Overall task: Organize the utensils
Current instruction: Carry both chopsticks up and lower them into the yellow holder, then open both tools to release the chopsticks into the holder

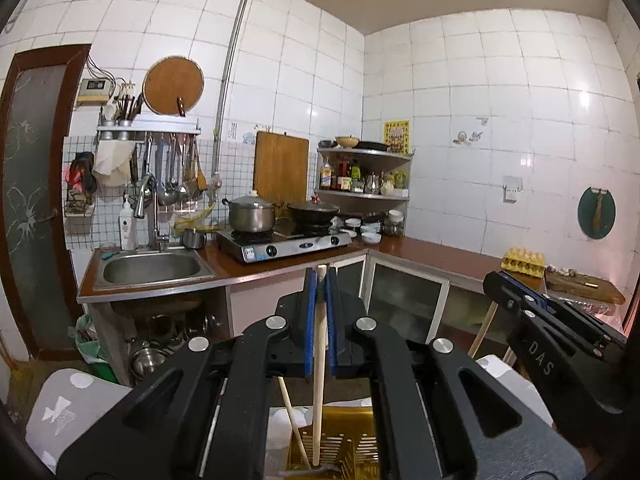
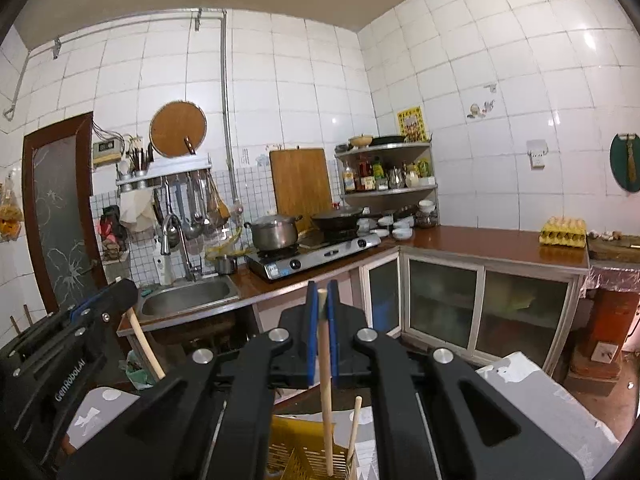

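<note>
My left gripper point(image 1: 319, 280) is shut on a pale wooden stick point(image 1: 319, 364) that hangs down into a yellow slotted basket point(image 1: 340, 440) below. A second stick point(image 1: 294, 424) leans in that basket. My right gripper point(image 2: 322, 300) is shut on another wooden stick point(image 2: 326, 392), its lower end in the yellow basket point(image 2: 292, 452), with one more stick point(image 2: 354, 424) beside it. The right gripper shows at the right of the left wrist view point(image 1: 520, 296), holding its stick point(image 1: 482, 332). The left gripper shows at the left of the right wrist view point(image 2: 100, 304) with its stick point(image 2: 146, 344).
The basket sits on a grey-white patterned surface point(image 1: 76, 408). Beyond are a brown counter point(image 1: 432, 256) with a sink point(image 1: 154, 268), a gas stove point(image 1: 284, 242) with a pot and a wok, hanging utensils point(image 1: 176, 172), a corner shelf point(image 1: 364, 172) and an egg tray point(image 1: 524, 262).
</note>
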A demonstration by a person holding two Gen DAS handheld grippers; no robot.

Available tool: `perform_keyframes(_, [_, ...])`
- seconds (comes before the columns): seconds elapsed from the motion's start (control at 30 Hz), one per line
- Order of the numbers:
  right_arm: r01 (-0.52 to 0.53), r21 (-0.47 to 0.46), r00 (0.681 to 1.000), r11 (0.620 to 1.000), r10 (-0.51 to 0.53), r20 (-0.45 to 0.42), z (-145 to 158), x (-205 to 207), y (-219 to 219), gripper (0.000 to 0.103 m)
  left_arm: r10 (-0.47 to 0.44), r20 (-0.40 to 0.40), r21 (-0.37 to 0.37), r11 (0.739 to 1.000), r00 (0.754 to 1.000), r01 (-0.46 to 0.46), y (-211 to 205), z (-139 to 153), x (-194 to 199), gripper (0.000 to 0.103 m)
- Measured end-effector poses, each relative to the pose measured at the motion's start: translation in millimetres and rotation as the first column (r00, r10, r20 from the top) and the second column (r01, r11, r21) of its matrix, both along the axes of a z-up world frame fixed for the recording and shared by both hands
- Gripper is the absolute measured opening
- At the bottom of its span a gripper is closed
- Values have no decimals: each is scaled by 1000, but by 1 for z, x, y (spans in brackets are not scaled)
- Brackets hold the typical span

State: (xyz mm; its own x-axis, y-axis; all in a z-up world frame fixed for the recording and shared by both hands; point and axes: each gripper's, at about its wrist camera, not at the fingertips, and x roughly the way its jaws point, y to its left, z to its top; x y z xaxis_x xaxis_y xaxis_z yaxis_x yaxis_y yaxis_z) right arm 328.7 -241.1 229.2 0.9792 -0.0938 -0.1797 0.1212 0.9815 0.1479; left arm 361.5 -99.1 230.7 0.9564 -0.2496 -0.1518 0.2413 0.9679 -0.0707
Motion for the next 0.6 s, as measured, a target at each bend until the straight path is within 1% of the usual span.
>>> perform_keyframes(0.13, [4,-20,999,1000,-5,-42,-30,20,-2,5,2,-34,7,1000,999,-2,-4,-28,26,3])
perform_keyframes(0.27, [4,-19,993,1000,-6,-119,-63,40,-8,5,9,-100,30,1000,995,-6,-6,-69,52,4])
perform_keyframes(0.37, [-1,-18,986,1000,-2,-166,-84,43,-11,5,20,-140,45,999,990,-14,-4,-93,62,4])
perform_keyframes(0.47, [-8,-31,975,999,0,-223,-101,44,-14,8,30,-183,42,999,983,-22,3,-106,64,4])
perform_keyframes(0.53, [-16,-27,964,1000,8,-264,-107,43,-17,8,29,-208,27,999,978,-24,12,-106,60,10])
perform_keyframes(0.57, [-11,-27,961,1000,3,-278,-108,40,-19,10,33,-212,17,999,977,-30,17,-104,55,21])
perform_keyframes(0.6, [-3,-25,957,1000,-4,-292,-109,36,-21,23,39,-211,7,999,977,-38,23,-101,50,40])
